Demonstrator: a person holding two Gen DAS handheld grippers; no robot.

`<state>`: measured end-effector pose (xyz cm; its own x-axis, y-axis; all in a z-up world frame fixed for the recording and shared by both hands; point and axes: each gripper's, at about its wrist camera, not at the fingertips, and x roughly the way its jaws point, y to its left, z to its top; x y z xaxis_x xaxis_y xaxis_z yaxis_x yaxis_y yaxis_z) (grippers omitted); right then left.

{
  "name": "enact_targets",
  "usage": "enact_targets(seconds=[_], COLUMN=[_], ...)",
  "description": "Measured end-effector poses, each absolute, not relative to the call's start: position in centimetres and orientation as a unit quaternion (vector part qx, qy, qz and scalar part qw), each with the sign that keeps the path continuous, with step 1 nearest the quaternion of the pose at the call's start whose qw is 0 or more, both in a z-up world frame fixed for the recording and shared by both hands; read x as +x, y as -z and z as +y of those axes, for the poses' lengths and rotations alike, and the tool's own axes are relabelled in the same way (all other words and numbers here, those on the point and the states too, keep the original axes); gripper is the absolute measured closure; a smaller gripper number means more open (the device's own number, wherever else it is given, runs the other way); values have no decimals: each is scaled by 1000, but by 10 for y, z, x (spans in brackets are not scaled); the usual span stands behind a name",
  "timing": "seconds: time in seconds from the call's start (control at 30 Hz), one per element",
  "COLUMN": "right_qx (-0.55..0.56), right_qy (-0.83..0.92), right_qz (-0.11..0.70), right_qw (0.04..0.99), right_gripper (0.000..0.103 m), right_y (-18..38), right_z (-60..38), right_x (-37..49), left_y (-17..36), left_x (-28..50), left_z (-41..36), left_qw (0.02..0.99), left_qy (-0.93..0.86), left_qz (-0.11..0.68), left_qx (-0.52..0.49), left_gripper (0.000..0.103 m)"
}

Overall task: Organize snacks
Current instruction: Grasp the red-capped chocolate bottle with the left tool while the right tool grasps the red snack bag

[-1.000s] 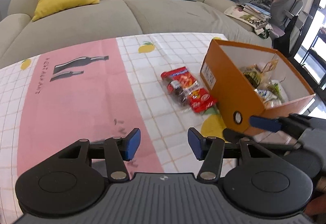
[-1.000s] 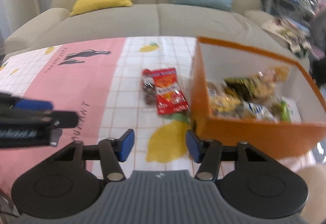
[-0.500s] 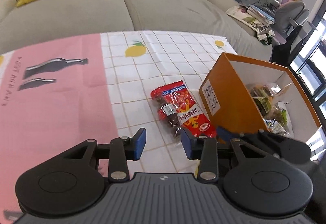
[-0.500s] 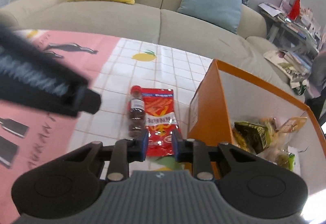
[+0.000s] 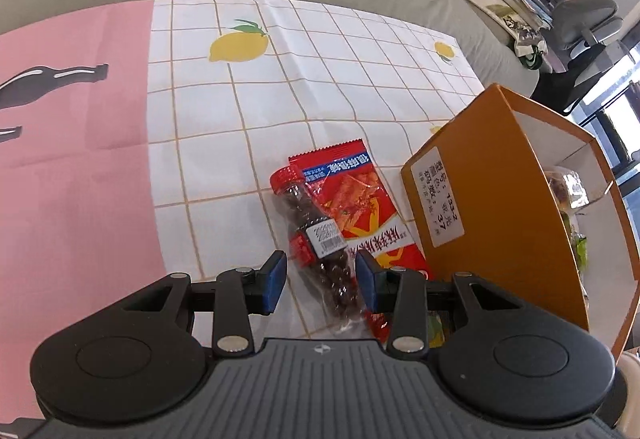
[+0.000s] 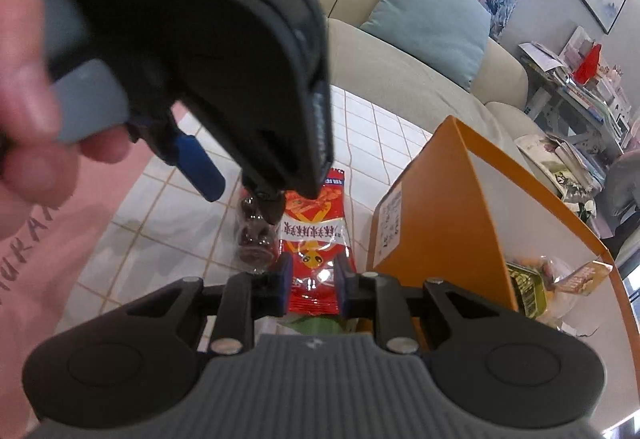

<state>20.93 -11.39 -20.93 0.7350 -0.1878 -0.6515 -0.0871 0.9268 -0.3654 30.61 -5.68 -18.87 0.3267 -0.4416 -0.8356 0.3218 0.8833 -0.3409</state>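
On the table (image 5: 280, 87), just left of the orange box (image 5: 480, 215), the bottle of dark snacks (image 5: 320, 239) lies lengthwise, cap pointing away, beside the red packet (image 5: 360, 199); left gripper (image 5: 320, 281) straddles its base, fingers apart, no squeeze; right gripper (image 6: 311, 285) hangs narrow over the packet, gripping nothing

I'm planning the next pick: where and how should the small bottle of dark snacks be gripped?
Grip the bottle across its narrow body, near the middle by the label, coming from above. It lies flat on the cloth with its long sides exposed, though the red packet touches one side, so the hold is probably best kept narrow.
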Motion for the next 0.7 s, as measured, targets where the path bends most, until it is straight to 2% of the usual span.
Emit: enact_targets(seconds=[0.23,0.33,0.53,0.7], right_qx=[-186,-185,-179,-169], right_qy=[27,26,20,11], right_qz=[368,366,366,367], right_qw=[911,912,913,915], right_gripper=[79,77,76,68], right_y=[215,215,217,218], right_z=[-113,-113,-114,-114], right_x=[212,211,212,211], left_y=[196,194,192,189], left_x=[314,311,305,295], left_z=[-65,-64,-47,-28], left_qw=[808,808,813,812], left_qy=[227,226,208,192], left_qz=[542,543,542,551], left_qx=[-44,-37,-31,-28], left_gripper=[55,68,69,69])
